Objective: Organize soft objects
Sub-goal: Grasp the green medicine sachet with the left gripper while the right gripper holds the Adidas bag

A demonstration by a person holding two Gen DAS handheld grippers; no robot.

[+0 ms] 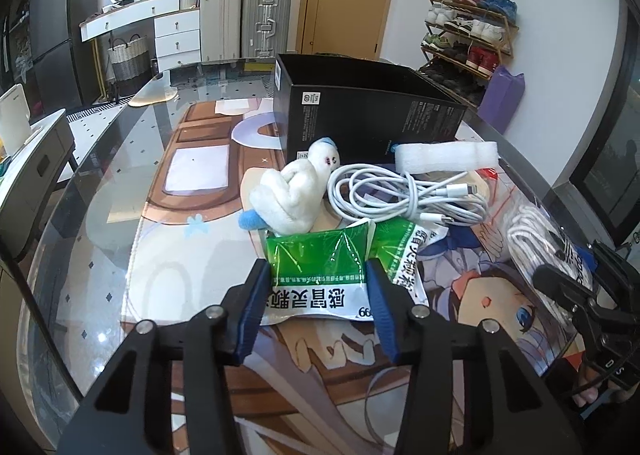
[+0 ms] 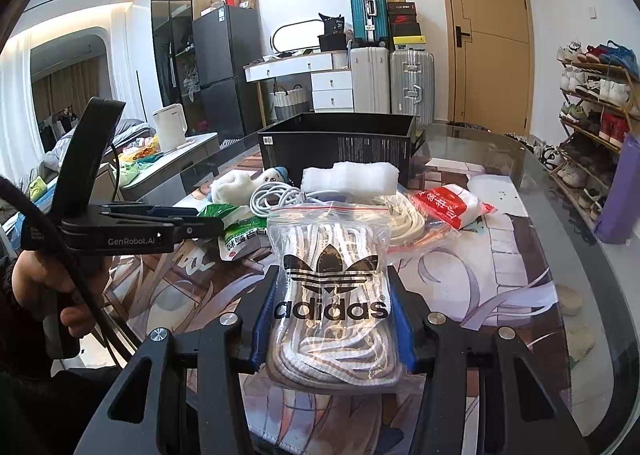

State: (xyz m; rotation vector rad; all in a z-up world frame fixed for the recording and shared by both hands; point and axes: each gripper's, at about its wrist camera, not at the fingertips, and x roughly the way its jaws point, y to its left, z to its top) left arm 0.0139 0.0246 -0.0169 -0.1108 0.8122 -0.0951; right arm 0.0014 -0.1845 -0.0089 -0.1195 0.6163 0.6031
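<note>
We've got the left gripper (image 1: 318,287) pinching the green packet (image 1: 320,259) mid-frame, the right gripper (image 2: 330,319) clamping the lace bag (image 2: 330,295); slick plastic could slip before the box (image 1: 360,107) up top.

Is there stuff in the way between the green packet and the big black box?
Yes. The green packet, pinched in the left gripper, has the white plush toy and the coiled white cable lying on the table between it and the black box. Lifting over them looks the likely way.
</note>
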